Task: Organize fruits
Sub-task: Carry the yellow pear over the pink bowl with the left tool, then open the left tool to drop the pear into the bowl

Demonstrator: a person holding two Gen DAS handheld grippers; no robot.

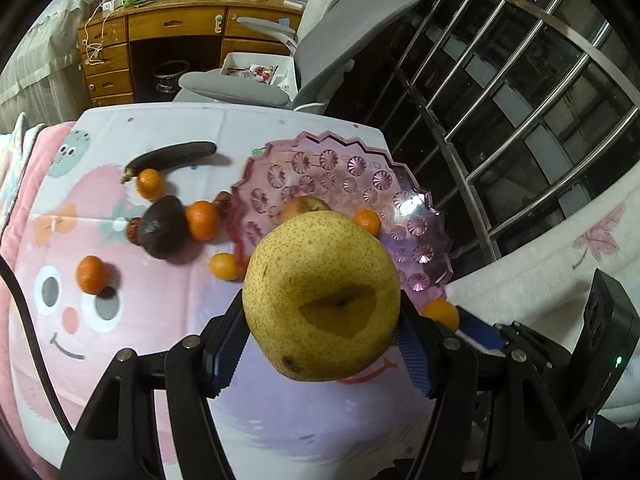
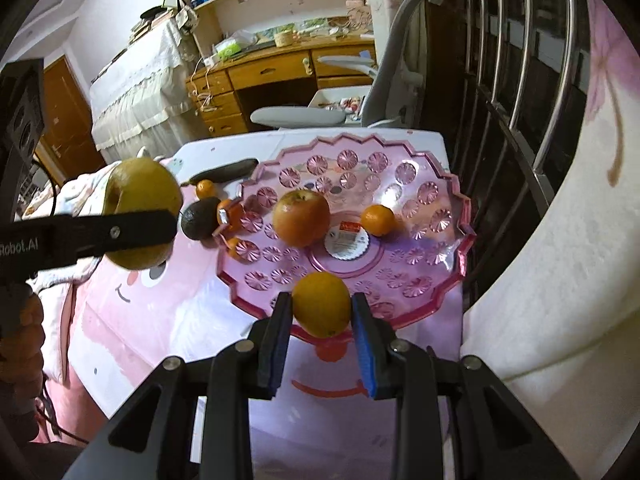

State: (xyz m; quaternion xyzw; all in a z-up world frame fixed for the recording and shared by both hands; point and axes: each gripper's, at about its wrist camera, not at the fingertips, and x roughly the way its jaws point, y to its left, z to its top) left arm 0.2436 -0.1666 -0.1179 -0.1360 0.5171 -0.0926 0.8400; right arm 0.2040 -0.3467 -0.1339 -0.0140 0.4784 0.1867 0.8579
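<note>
Currently: left tool (image 1: 320, 344) clamped on pear (image 1: 322, 296), right tool (image 2: 322, 316) gripping orange (image 2: 321, 304) above pink tray (image 2: 460, 216). Risk: collision over tray, or fruit rolling off if released near rim.

Both fisheye views are evenly lit by indoor light from above, colours warm and slightly washed. Glare sits on the scalloped pink plastic plate (image 1: 412, 200) and the steel window bars (image 2: 532, 60). Edges bend strongly and darken to black corners; fruit casts soft shadows.
</note>
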